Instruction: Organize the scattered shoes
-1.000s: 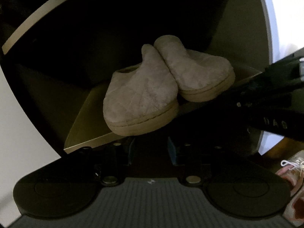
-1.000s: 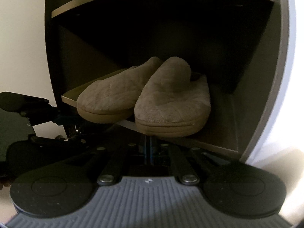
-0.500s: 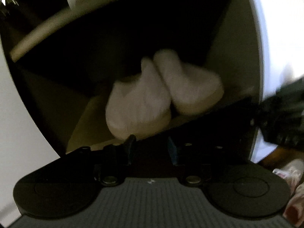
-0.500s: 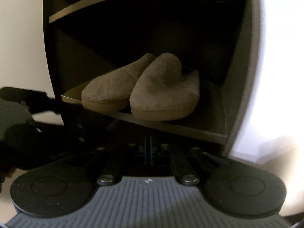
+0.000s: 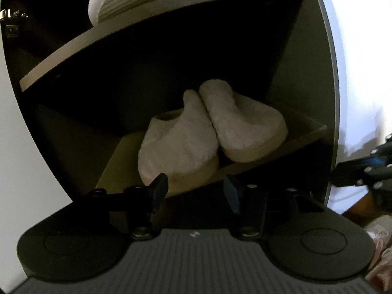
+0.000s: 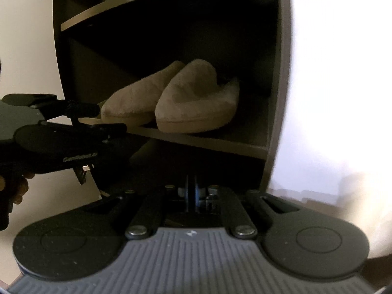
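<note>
Beyond the opening, empty left claw (image 5: 194,191), slippers (image 5: 208,132) sit shelved.

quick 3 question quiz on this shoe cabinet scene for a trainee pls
1. True or false: the two grey quilted fabric slippers sit side by side on a shelf of the dark wooden shoe cabinet.
2. Which gripper has nothing between its jaws: A left gripper, B right gripper, C both?
3. What rests on the shelf above the slippers?

Key
1. True
2. C
3. A white shoe with a ribbed sole
</note>
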`<state>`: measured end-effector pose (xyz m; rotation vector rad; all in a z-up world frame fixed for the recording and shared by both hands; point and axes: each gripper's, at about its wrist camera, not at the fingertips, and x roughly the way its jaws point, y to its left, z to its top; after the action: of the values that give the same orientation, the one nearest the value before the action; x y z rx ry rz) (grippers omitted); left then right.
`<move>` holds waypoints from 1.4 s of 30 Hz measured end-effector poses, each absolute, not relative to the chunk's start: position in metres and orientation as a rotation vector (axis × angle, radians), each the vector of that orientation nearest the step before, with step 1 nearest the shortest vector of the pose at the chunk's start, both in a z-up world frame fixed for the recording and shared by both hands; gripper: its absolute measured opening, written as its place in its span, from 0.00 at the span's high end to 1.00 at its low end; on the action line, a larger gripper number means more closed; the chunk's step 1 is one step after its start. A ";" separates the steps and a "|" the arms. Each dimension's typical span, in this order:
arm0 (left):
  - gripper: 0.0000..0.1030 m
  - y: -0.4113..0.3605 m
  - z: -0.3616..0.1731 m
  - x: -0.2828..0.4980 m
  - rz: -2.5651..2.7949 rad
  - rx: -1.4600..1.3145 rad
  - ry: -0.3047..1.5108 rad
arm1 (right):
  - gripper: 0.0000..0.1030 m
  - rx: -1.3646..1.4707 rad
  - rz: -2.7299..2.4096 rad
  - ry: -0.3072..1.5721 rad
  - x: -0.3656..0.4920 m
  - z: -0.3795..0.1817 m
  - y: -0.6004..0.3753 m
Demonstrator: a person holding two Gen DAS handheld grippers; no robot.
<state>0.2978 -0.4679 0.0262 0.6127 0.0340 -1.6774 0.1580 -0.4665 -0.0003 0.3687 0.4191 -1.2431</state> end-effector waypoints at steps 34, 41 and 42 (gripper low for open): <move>0.25 -0.384 0.179 0.286 -1.389 0.568 0.438 | 0.11 0.363 -1.373 0.334 0.122 0.182 -0.355; 0.25 -0.368 0.211 0.270 -1.386 0.548 0.418 | 0.08 0.333 -1.388 0.264 0.097 0.217 -0.340; 0.25 -0.365 0.214 0.266 -1.386 0.548 0.413 | 0.07 0.327 -1.389 0.254 0.092 0.222 -0.337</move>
<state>0.2662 -0.3655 0.2139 0.5478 0.4135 -1.3857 0.0919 -0.3375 0.2218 0.3269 0.2537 -1.3890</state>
